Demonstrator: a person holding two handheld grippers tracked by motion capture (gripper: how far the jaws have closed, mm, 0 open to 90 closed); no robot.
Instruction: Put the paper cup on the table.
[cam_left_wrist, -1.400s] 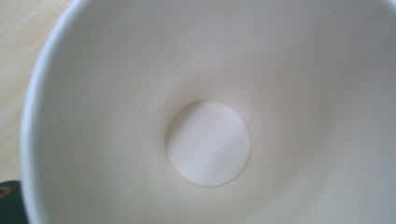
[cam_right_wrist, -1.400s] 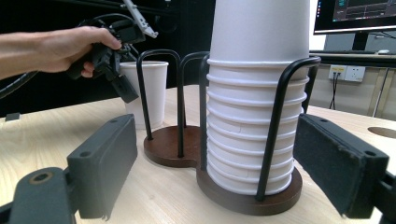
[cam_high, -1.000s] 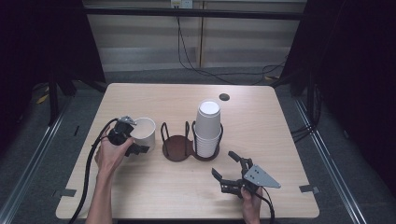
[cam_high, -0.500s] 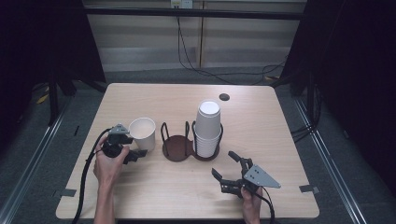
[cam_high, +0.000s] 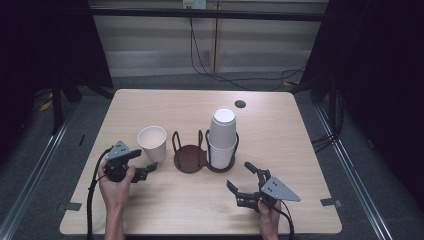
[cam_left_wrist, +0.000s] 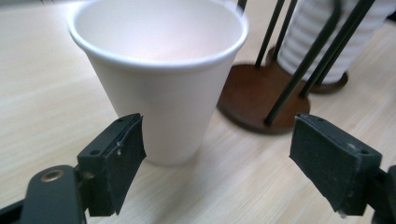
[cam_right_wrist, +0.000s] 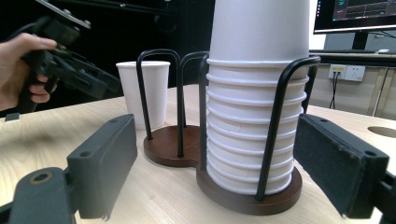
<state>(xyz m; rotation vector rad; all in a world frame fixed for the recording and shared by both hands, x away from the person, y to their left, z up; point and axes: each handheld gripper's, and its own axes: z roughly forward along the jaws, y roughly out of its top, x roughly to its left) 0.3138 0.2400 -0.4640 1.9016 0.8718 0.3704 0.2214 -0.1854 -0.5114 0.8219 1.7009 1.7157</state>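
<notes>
The cup stack (cam_right_wrist: 259, 93) and the single cup (cam_left_wrist: 161, 70) are cut off at the top edge.

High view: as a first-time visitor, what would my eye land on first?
First comes the tall stack of white paper cups, standing in the right ring of a dark wire holder at the middle of the table. Just left of the holder, a single white cup stands upright and empty on the pale wooden table.

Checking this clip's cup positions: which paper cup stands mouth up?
The single cup on the bare table left of the holder; the stacked cups in the holder sit upside down.
</notes>
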